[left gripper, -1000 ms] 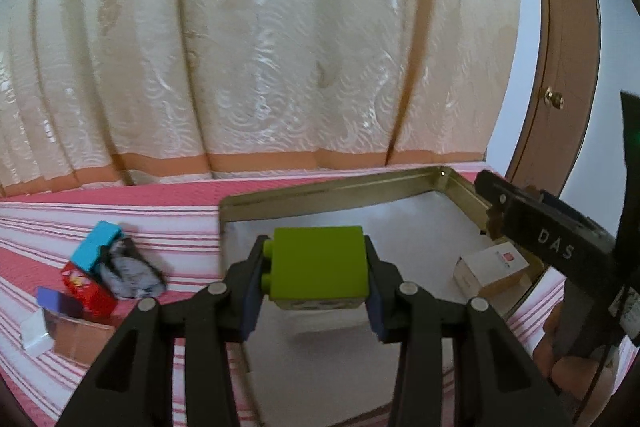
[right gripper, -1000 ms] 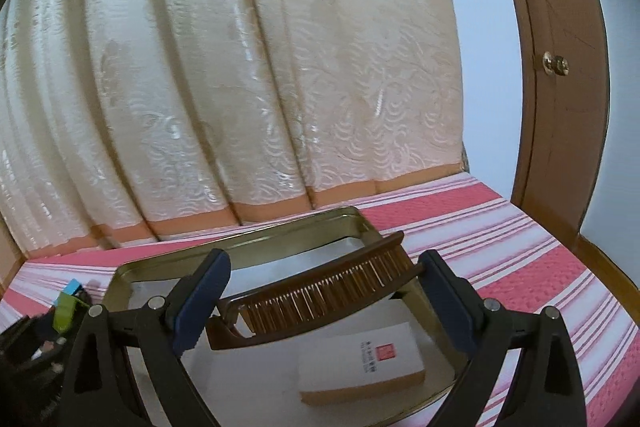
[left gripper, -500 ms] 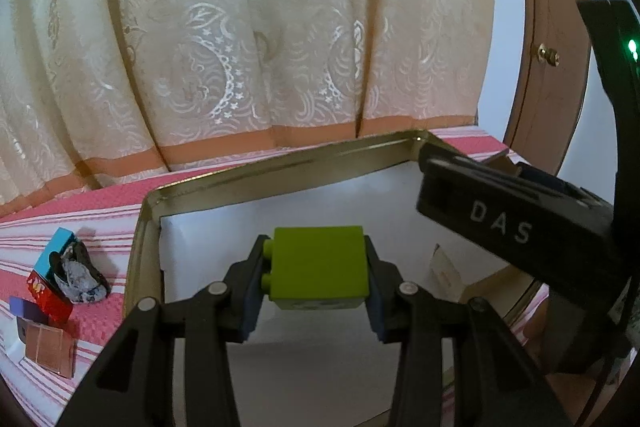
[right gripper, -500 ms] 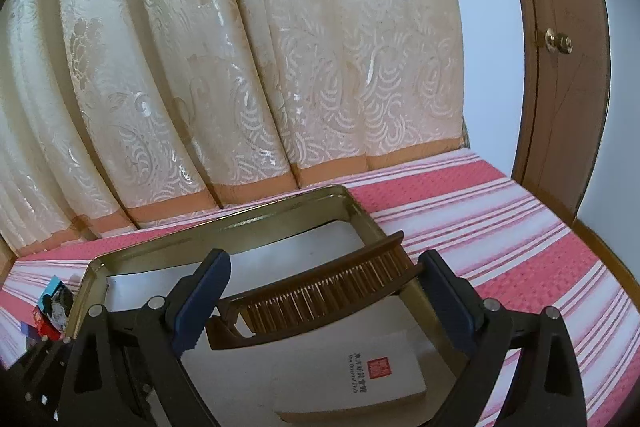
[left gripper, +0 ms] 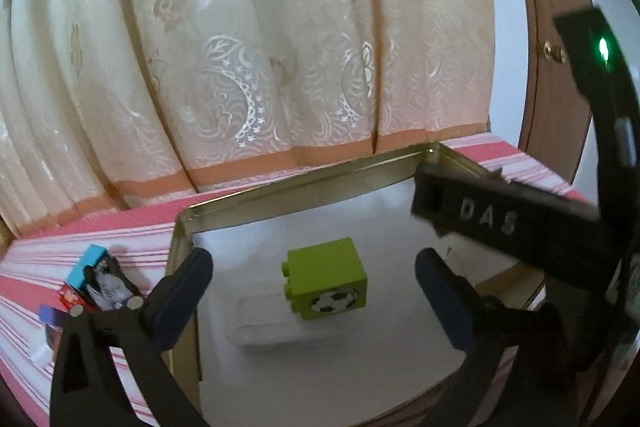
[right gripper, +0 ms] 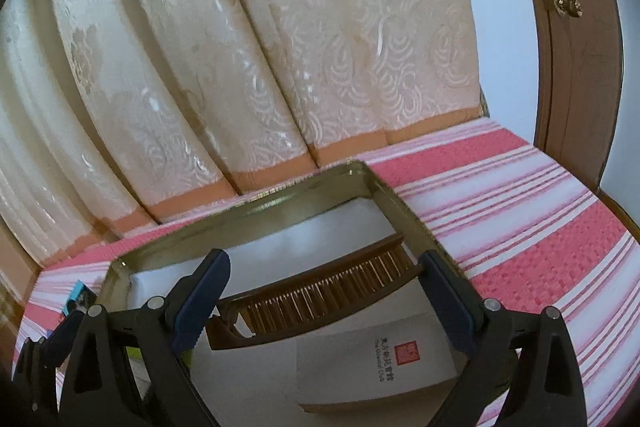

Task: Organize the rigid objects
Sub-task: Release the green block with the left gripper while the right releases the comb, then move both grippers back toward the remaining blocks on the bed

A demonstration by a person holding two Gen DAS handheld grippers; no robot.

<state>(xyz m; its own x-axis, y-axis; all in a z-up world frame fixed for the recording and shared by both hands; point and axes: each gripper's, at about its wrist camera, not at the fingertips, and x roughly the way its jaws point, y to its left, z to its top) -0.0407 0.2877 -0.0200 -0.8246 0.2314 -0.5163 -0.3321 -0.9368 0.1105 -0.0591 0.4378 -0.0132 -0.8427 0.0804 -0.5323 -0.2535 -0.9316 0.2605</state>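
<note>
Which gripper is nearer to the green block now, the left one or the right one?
Left. The left gripper is open with the green block lying between its fingers inside the metal tray. The right gripper is further to the right, shut on the wooden comb.

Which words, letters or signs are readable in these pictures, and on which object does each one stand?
"DAS": raised letters on the right tongs' black body.
"The Oriental Club": small print on the white box, partly blurred; the characters above it and the red seal are too small to read.
Green block: a round football-like sign, no words.
</note>
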